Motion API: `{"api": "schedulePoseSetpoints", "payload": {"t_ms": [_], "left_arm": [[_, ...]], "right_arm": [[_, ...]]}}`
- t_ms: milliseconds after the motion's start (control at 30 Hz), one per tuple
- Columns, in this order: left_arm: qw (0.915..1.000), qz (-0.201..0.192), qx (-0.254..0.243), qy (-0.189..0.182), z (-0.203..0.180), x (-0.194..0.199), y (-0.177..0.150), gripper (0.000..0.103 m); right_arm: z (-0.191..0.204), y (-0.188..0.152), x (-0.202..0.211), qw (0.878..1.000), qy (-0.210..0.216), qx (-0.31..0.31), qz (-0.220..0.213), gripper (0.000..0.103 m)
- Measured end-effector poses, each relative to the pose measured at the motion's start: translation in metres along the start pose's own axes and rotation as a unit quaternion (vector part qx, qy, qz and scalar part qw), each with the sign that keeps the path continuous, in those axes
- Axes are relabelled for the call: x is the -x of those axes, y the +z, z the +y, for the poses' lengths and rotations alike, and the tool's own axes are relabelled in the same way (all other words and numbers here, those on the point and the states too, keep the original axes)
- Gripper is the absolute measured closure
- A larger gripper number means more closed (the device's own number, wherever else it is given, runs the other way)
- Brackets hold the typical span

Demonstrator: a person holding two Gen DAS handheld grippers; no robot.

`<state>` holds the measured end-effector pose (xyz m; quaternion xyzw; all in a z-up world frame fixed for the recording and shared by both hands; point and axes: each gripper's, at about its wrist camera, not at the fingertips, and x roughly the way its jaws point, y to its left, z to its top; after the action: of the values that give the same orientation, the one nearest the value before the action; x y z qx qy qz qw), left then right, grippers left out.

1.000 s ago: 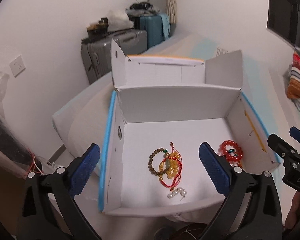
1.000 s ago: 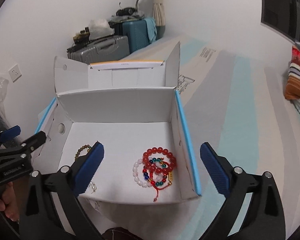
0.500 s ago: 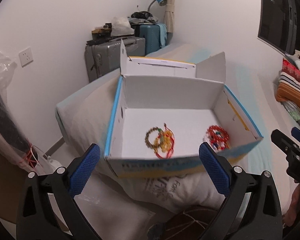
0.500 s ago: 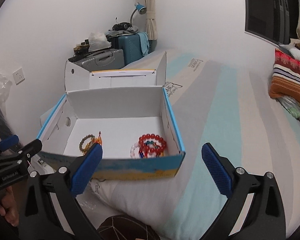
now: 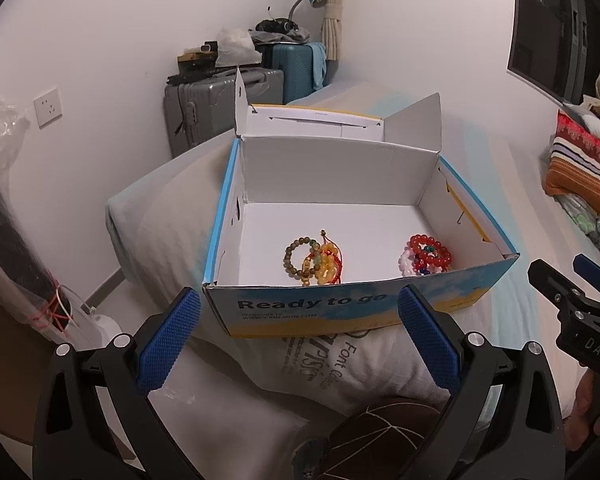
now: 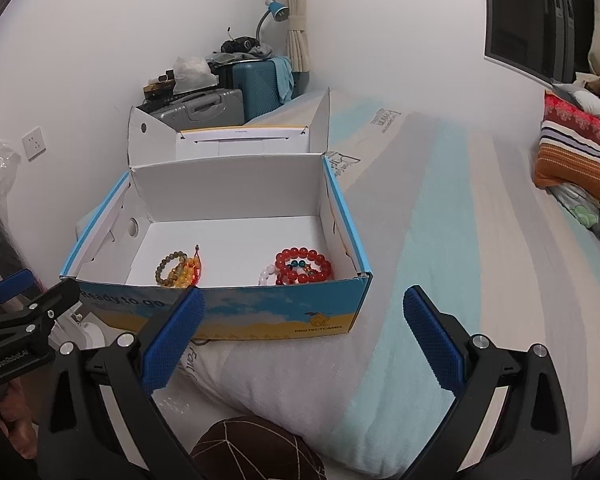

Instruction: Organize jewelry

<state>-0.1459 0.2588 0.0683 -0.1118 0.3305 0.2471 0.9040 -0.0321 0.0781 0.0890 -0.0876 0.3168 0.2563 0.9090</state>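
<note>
An open blue and white cardboard box (image 5: 300, 308) (image 6: 236, 312) stands on the bed. Inside it lie a brown and yellow bead bracelet pile with red cord (image 5: 314, 262) (image 6: 180, 270) on the left and a red bead bracelet over a white one (image 5: 428, 254) (image 6: 302, 266) on the right. My left gripper (image 5: 298, 328) is open and empty, in front of the box's near wall. My right gripper (image 6: 302, 328) is open and empty, also in front of the box, a little to the right.
The box rests on a white pillow (image 5: 340, 364) on a striped bed (image 6: 440, 240). Suitcases (image 5: 220, 100) stand against the far wall. A striped cushion (image 6: 572, 156) lies at the right. A brown round object (image 6: 256, 452) sits just below the grippers.
Both grippers have drawn back and lower from over the box; its printed front wall now shows and the beads look farther away. Both stay open and empty.
</note>
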Motion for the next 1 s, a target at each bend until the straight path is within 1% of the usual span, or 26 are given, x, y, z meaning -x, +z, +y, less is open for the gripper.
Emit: {"api": "schedulePoseSetpoints", "payload": {"t_ms": [133,267,433,567,767,1000], "left_arm": [[0.9999,0.003,-0.01,0.003,-0.004,-0.002,0.0,0.006],[0.9999,0.008,-0.008,0.004,-0.004,-0.003,0.0,0.006],[0.9998,0.014,-0.009,-0.013,-0.007,-0.005,0.001,0.006],[0.9998,0.007,-0.018,-0.004,-0.011,-0.003,0.0,0.006],[0.9998,0.006,-0.017,0.001,-0.013,-0.003,0.0,0.006],[0.9998,0.005,-0.017,-0.007,-0.014,-0.003,0.0,0.006]], "right_arm": [[0.001,-0.002,-0.003,1.0,-0.001,0.002,0.003,0.008],[-0.001,-0.002,-0.003,1.0,0.0,0.002,0.005,0.008],[0.0,-0.002,-0.004,1.0,0.001,0.001,0.005,0.008],[0.0,-0.002,-0.004,1.0,0.001,0.001,0.005,0.008],[-0.001,-0.002,-0.004,1.0,0.001,0.0,0.006,0.008],[-0.002,-0.004,-0.005,1.0,0.003,-0.002,0.009,0.008]]}}
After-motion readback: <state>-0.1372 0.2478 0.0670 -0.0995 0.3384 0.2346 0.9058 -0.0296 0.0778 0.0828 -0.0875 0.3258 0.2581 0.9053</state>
